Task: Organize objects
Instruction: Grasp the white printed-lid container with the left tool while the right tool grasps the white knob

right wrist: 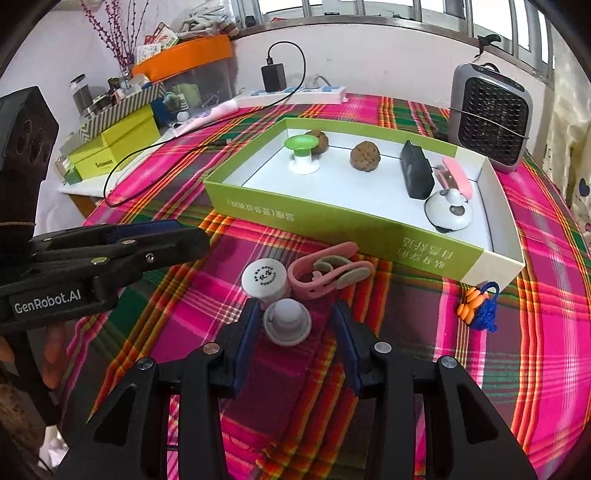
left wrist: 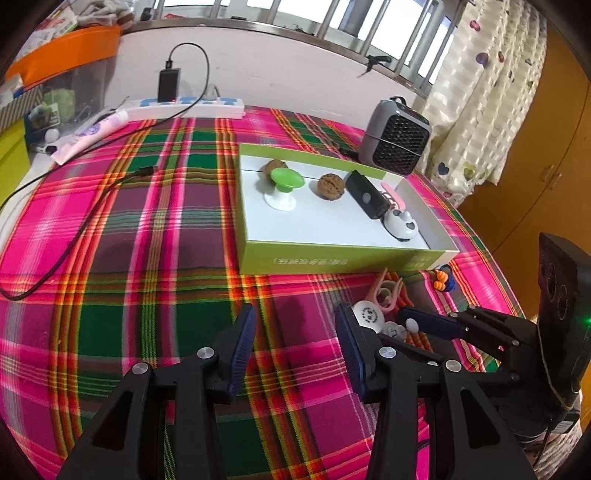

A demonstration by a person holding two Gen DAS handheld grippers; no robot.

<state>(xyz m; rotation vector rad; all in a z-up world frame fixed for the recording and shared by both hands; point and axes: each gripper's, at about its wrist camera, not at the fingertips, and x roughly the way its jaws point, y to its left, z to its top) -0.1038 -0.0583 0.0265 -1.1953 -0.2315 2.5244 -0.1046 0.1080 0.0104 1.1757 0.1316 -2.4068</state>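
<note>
Plaid tablecloth (left wrist: 147,206) — barred window (left wrist: 332,22) behind

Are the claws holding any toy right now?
No. The right gripper straddles a small white knob without pressing it; the left gripper is empty.

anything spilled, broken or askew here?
Nothing spilled or broken. Four small things still lie on the cloth outside the green box: white cap, jar, pink clip, blue-orange charm.
</note>
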